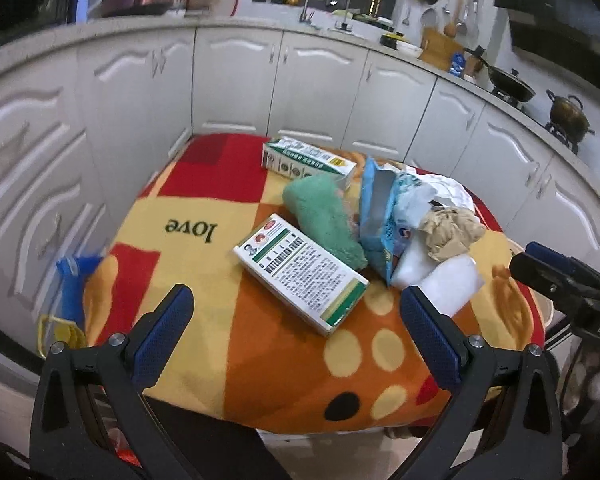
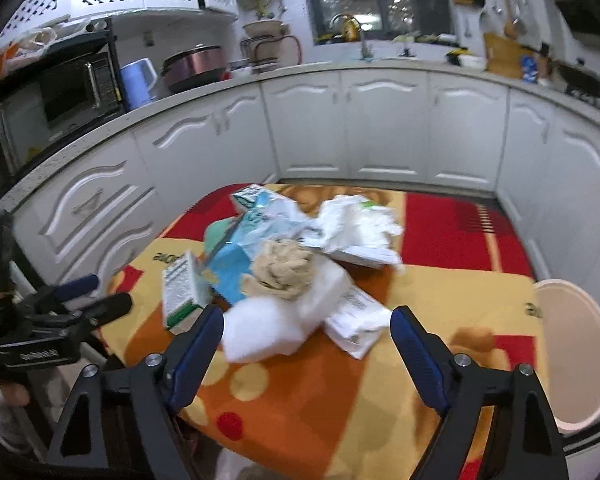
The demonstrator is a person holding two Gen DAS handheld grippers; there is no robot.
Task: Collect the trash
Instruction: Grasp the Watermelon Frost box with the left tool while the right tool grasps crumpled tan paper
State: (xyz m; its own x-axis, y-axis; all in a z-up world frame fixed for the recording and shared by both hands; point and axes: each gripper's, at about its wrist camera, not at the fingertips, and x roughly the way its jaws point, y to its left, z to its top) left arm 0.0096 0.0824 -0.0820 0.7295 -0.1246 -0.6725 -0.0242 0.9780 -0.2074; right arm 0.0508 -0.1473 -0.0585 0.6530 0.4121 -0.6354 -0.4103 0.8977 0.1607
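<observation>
Left-wrist view showed a small table draped in a fleecy red, orange and yellow blanket [image 1: 204, 208] printed with the word "love", and on it a heap of trash. From left to right lay a white-and-green cardboard box [image 1: 302, 274] printed with dense text, flat and angled, a rolled green fluffy cloth [image 1: 324, 216] just behind it, a second white-and-green carton [image 1: 308, 159] at the far edge, a torn blue foil wrapper [image 1: 380, 216] standing open, a crumpled beige paper ball [image 1: 450, 232] resting on white foam blocks [image 1: 440, 276], and white crumpled plastic [image 1: 452, 188] behind. The left gripper [image 1: 296, 320] hung with its blue-padded jaws spread wide and empty, the printed box lying just ahead between the fingertips, untouched. At the right edge the right gripper [image 1: 548, 268] reached in near the foam. Right-wrist view showed the same heap, blurred: the box [image 2: 180, 288] tilted at left, the wrapper [image 2: 236, 264], the beige ball [image 2: 284, 268] and the foam [image 2: 268, 328] close before the right gripper [image 2: 306, 332], whose jaws were released and held nothing. A round cream plastic bin [image 2: 580, 352] stood beside the table at far right.
</observation>
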